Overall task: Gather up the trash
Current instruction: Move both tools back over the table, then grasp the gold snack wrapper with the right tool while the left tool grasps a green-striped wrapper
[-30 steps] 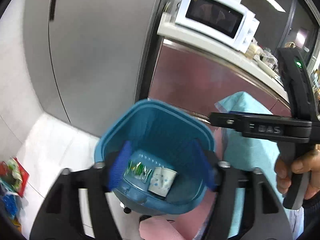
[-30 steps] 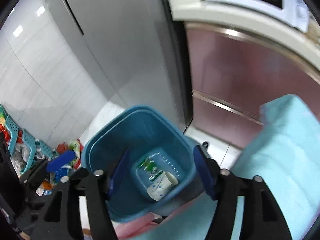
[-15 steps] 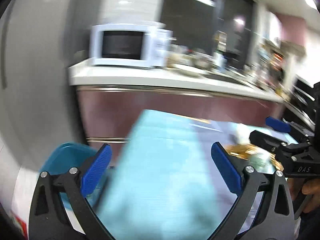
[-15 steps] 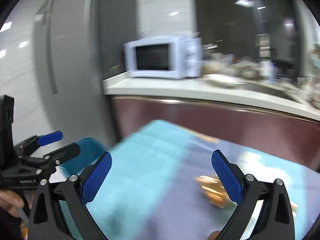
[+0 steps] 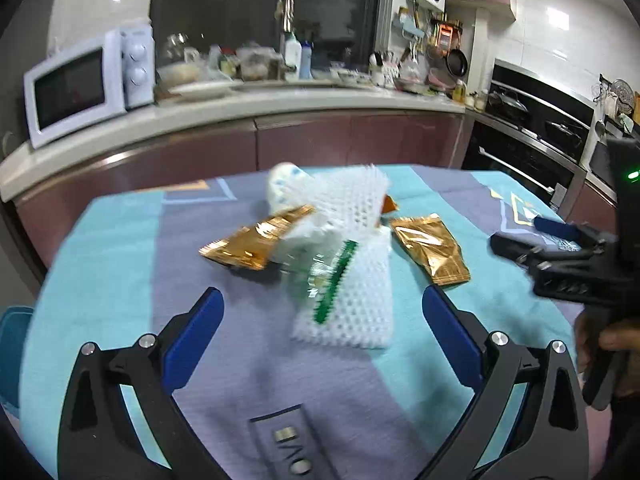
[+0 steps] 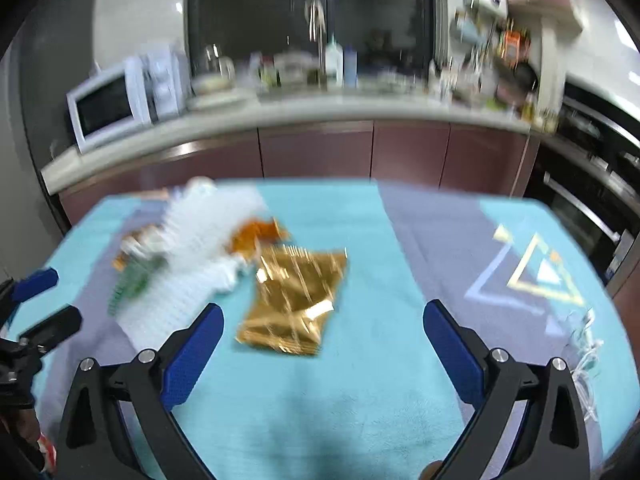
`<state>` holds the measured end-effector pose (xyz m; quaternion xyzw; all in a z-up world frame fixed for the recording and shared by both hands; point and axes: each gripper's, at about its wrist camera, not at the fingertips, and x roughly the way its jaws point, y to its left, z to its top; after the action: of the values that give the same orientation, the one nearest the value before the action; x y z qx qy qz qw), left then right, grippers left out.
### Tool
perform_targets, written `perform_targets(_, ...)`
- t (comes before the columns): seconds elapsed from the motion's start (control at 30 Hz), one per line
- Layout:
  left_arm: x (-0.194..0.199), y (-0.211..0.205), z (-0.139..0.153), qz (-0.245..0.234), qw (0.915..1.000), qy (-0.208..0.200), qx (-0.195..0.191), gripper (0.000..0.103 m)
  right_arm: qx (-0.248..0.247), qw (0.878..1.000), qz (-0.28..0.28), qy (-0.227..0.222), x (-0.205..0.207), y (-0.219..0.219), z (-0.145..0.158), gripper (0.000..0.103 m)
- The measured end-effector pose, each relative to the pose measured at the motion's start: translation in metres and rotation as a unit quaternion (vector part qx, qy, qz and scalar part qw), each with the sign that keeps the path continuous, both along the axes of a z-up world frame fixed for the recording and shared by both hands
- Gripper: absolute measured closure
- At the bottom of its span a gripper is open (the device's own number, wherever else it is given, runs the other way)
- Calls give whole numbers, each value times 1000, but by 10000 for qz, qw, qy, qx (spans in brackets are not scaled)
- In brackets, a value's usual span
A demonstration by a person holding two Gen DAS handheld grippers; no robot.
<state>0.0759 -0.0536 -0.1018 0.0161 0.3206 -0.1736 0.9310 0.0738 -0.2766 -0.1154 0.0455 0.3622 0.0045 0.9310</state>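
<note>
Kitchen cabinets in dull maroon and a pale worktop close the far side of the scene, and in front of them a table [image 5: 100, 264] under a teal and grey-blue cloth carries the trash. Both pairs of jaws have just been opening and now stand wide with nothing between them. Ahead of the left gripper [image 5: 322, 330], just beyond its blue pads and roughly centred in the gap, lies a white foam net sleeve [image 5: 360, 304] with a clear wrapper edged in green [image 5: 330, 276] across it. Beyond that sits a second white net [image 5: 352, 200] and a rounded white paper cup [image 5: 282, 184], partly hidden. One gold foil packet [image 5: 256, 242] lies ahead and left of the pile, another gold foil packet [image 5: 430, 248] ahead and right of it. From the right gripper [image 6: 322, 332], blurred, that same packet [image 6: 294, 300] lies just past the left pad and slightly inside the gap, with the white nets [image 6: 200, 248] further left. Bare cloth stretches ahead and right of the right jaws to the table's far edge, where a white cable [image 6: 586, 340] lies near the right rim. The left view shows open cloth beside both pads, and a teal bin [image 5: 12, 356] past the table's left edge.
</note>
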Motion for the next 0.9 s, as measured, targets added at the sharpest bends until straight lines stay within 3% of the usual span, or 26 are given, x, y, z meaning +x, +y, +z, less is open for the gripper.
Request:
perform_targets(0.27,48,-11,-17,2,9993,368,84,5,272,9987,54,420,38,6,-23,6)
perform_targets(0.77,85,-11,-35,138,9975,674,184,5,68,9950,166,980,63,19,-48,6)
perform_targets(0.83,89,-8,-37,194,9974,677,163,8,28,9946,164,1022,65,20,-52,6)
perform_targets(0.9,92,-6,-38,236,9970,737,97,18,72,9943,154,1048,65,19,-54,6)
